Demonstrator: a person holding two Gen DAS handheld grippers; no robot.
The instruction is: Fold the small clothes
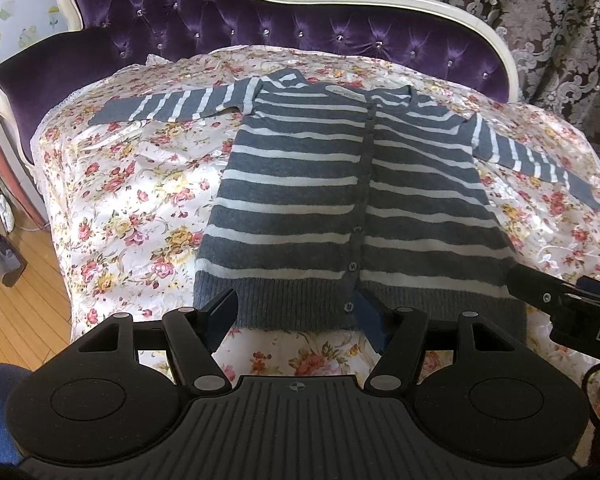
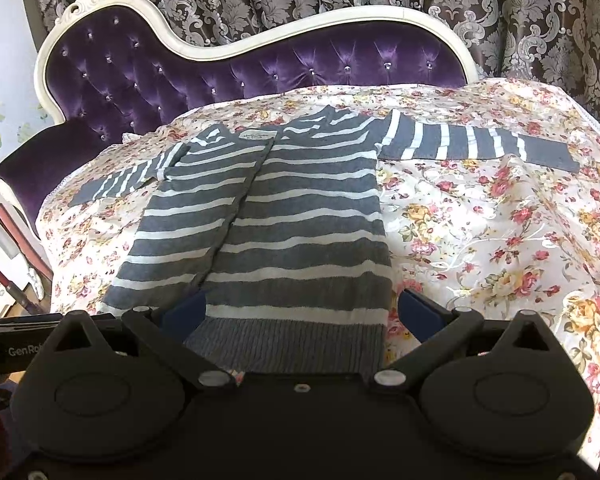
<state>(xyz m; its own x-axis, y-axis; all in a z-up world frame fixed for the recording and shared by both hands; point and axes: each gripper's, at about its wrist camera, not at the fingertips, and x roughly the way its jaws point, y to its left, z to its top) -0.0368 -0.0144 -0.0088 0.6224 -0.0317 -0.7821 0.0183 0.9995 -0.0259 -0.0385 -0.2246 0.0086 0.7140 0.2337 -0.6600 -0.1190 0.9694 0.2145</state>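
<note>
A gray striped cardigan (image 1: pixel 352 184) lies flat, sleeves spread toward 9 and 3 o'clock, on the floral bedspread (image 1: pixel 132 200). The left gripper (image 1: pixel 296 316) and the right gripper (image 2: pixel 300 312) stand spread at its hem, gripping nothing.

Each hand-held gripper (image 1: pixel 296 314) is matte black with dark blue finger pads (image 2: pixel 418 316) and silver pivot screws.
</note>
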